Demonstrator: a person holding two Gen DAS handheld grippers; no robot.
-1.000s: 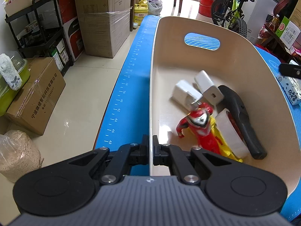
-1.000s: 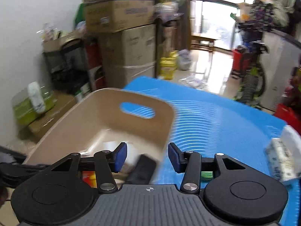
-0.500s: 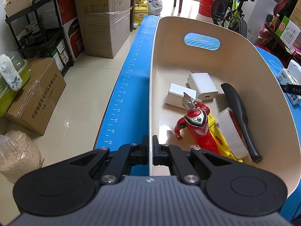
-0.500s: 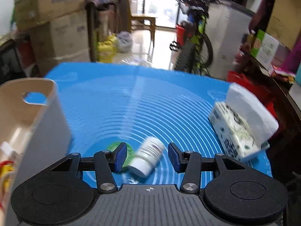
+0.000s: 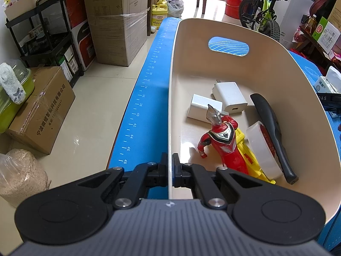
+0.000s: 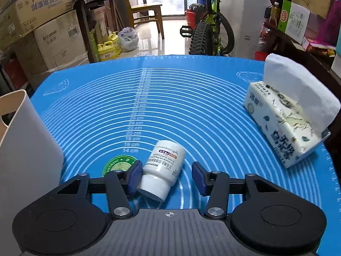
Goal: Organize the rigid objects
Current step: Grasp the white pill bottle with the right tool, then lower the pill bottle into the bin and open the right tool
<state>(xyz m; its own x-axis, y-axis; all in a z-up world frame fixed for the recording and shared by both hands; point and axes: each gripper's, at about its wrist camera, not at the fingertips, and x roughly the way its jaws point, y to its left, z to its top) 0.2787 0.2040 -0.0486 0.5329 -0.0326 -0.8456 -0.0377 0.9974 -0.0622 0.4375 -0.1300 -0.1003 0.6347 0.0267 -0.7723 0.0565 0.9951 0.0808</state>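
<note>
— Cardboard on the left, what does it read?
— One carton [image 6: 60, 40] says "inaxss"; the yellow jugs [image 6: 108, 48] carry labels too small to read.
— And the mat?
— The blue mat [image 6: 191, 111] has white rings marked "14 cm" upward. A green tin lid [image 6: 119, 163] reads "OINTMENT".
— The bottle?
— The white pill bottle [image 6: 163, 167] lies on its side just right of the lid, cap toward the camera, base tilted up-right, label print too small to read.
— Grippers?
— The right gripper [image 6: 167, 177] straddles it, jaws closing, left pad at the cap, right pad clear. The left gripper [image 5: 169, 169] pinches the beige bin's [image 5: 298, 81] rim.
— Right side?
— A tissue pack [image 6: 285, 125], a bicycle [image 6: 210, 34] behind.
</note>
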